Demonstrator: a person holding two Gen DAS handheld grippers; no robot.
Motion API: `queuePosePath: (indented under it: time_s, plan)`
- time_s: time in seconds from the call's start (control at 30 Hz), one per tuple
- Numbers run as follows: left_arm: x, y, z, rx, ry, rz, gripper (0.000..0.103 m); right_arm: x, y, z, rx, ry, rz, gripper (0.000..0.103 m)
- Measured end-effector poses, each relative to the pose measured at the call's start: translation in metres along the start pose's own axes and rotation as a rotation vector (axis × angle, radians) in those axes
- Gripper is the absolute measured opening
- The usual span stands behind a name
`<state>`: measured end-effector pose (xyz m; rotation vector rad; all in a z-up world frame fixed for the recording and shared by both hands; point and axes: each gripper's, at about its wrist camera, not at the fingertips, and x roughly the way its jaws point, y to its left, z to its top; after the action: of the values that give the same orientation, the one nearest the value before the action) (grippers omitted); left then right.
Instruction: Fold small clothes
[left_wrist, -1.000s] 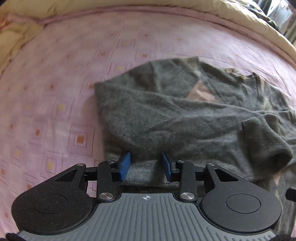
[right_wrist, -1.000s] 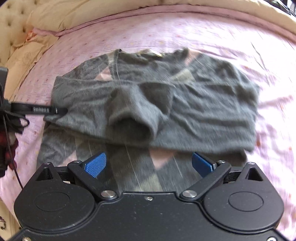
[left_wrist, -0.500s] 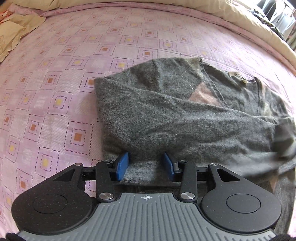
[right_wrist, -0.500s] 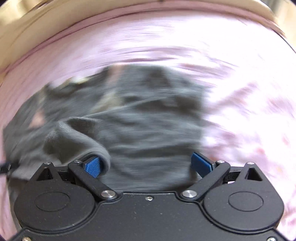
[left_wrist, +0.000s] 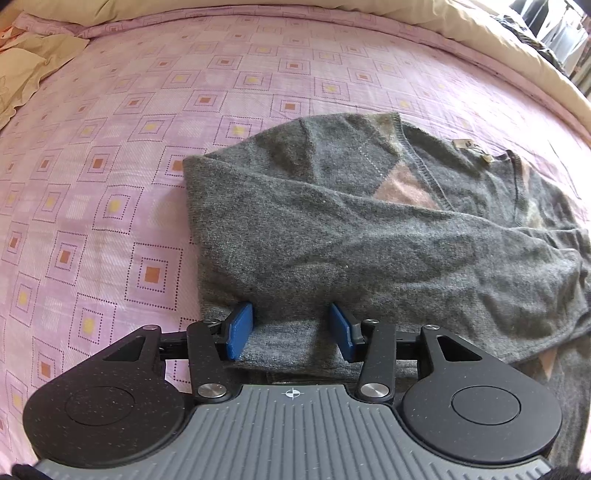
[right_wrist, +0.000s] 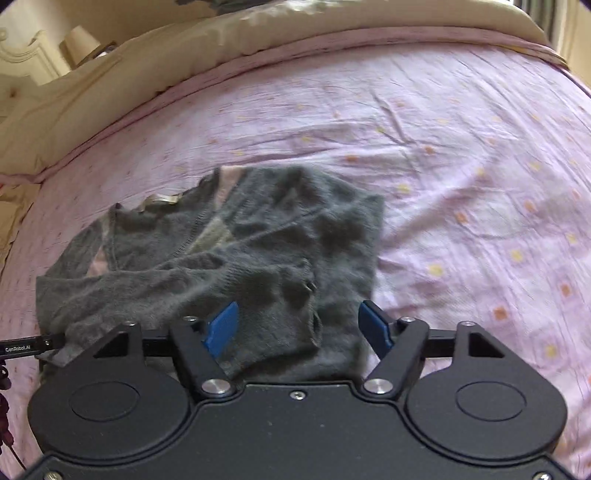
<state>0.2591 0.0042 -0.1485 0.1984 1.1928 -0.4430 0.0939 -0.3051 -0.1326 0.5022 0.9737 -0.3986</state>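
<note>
Grey sweater (left_wrist: 369, 236) lying mid-bed on the pink bedsheet (left_wrist: 110, 155), sleeves folded across. Left gripper (left_wrist: 291, 332), jaws spread, straddles the sweater's near edge. Right view alone shows the right gripper (right_wrist: 297, 325) spread over a sleeve cuff (right_wrist: 310, 295), and a lamp (right_wrist: 79, 40) beyond the bed's far edge.

Both views low and close over the pink bedsheet (left_wrist: 110, 155), facing forward between own blue fingers. Left camera at the grey sweater (left_wrist: 351, 229)'s left edge, right camera at its right; sweater shared.
</note>
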Motion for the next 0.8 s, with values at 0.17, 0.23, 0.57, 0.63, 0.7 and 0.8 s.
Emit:
queuePosePath:
  time_s: [0.17, 0.23, 0.57, 0.63, 0.7, 0.8]
  plan:
    - [0.001, 0.0, 0.0, 0.001, 0.002, 0.0, 0.045, 0.025, 0.003, 0.012, -0.03, 0.041, 0.009, 0.059]
    - [0.001, -0.001, 0.0, 0.0, 0.001, 0.0, 0.045, 0.037, 0.004, 0.015, -0.038, 0.089, -0.002, 0.055]
    - [0.001, 0.0, 0.0, 0.001, 0.003, 0.001, 0.046, 0.019, 0.008, 0.023, -0.088, 0.101, -0.037, 0.01]
    - [0.001, -0.001, 0.0, 0.0, 0.002, 0.001, 0.046, 0.023, -0.001, 0.02, -0.056, 0.125, -0.067, 0.01]
    - [0.001, -0.001, 0.001, 0.004, 0.006, 0.001, 0.047, 0.033, -0.013, 0.015, 0.0, 0.161, -0.072, 0.011]
    - [0.002, -0.001, 0.005, 0.01, 0.028, -0.008, 0.05, 0.032, -0.016, 0.014, 0.037, 0.154, -0.059, 0.018]
